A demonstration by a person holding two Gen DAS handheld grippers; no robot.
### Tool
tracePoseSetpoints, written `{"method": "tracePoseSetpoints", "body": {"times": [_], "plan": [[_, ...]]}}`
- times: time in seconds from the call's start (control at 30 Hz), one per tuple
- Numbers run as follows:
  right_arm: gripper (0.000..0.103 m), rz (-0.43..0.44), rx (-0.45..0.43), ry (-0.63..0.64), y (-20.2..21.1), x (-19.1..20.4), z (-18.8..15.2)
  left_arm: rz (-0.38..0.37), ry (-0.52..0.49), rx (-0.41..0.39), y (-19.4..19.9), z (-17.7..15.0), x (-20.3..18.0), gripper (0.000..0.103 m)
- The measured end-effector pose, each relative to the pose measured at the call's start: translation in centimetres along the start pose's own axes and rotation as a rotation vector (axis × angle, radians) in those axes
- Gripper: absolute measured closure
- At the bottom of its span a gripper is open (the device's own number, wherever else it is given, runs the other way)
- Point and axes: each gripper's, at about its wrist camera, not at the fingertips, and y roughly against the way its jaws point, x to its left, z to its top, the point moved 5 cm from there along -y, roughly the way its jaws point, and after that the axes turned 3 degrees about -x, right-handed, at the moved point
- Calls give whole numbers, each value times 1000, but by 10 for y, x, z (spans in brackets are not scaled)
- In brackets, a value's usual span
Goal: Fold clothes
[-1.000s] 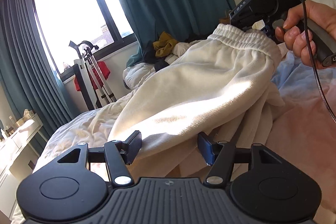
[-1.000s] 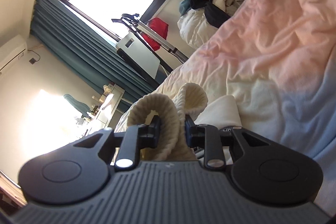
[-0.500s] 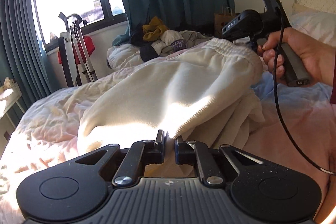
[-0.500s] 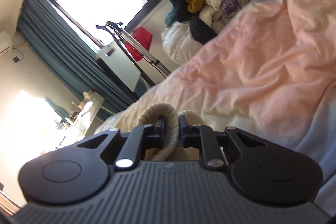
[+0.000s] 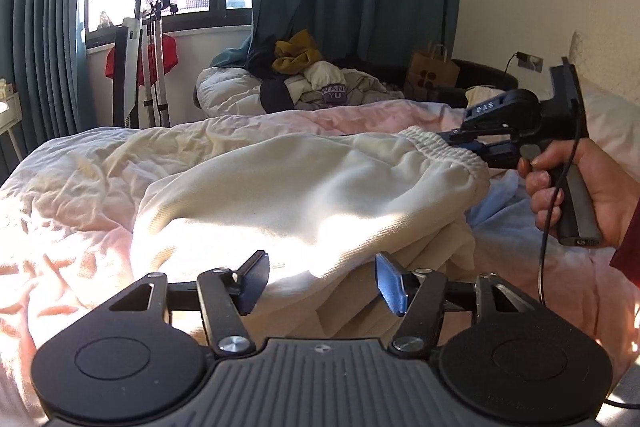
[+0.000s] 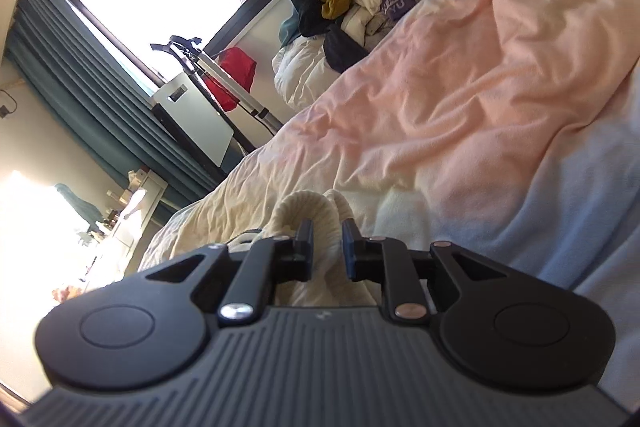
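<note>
Cream sweatpants (image 5: 320, 187) lie bunched on the pink bedcover (image 5: 60, 227). My left gripper (image 5: 322, 281) hovers at their near edge. Its jaws are opening wide; the fabric lies under and between them, untouched by the pads. At the far right a hand (image 5: 600, 187) holds my right gripper (image 5: 460, 141), which pinches the ribbed waistband (image 5: 440, 151) and keeps it lifted. In the right wrist view the right gripper (image 6: 327, 243) has a fold of waistband (image 6: 316, 205) between its pads; its jaws are opening slightly but still grip.
A heap of mixed clothes (image 5: 304, 79) sits on a white duvet beyond the bed. A brown paper bag (image 5: 432, 71) stands by the wall, a folded stand with a red cloth (image 5: 148, 59) under the window. A pillow (image 5: 612, 123) lies at the right.
My left gripper closed on the near edge of the sweatpants half a second ago, then let go and opened wide, rolling level. My right gripper lowered the waistband closer to the bed.
</note>
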Motion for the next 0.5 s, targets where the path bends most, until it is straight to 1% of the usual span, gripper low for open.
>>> {"method": "tracePoseSetpoints", "body": {"times": [0.03,0.1,0.13,0.17,0.2,0.27,0.3,0.33,0.37,0.4,0.47,0.5], "plan": [[82,-9,-13,-10,11,0,-1,0,43,-6,5,3,7,34],[79,-11,-31,-40,33,0,-6,10,127,-20,15,9,22,21],[72,-4,-27,-51,41,1,-9,20,165,-29,20,12,30,20],[62,3,-20,-60,49,1,-14,24,187,-31,23,14,36,19],[57,7,-13,-66,55,2,-17,32,214,-26,26,15,44,18],[37,8,0,-75,64,4,-24,49,269,-14,32,16,59,16],[33,7,5,-79,66,6,-26,53,290,-6,33,16,65,14],[24,10,12,-86,68,9,-28,55,312,4,33,16,73,14],[20,20,24,-93,69,12,-30,59,328,11,33,15,78,11],[19,41,42,-95,68,16,-33,61,356,25,32,13,85,7],[19,88,90,-86,65,25,-40,46,416,50,29,7,97,5],[19,95,116,-68,61,29,-44,38,446,63,27,5,102,5]]}}
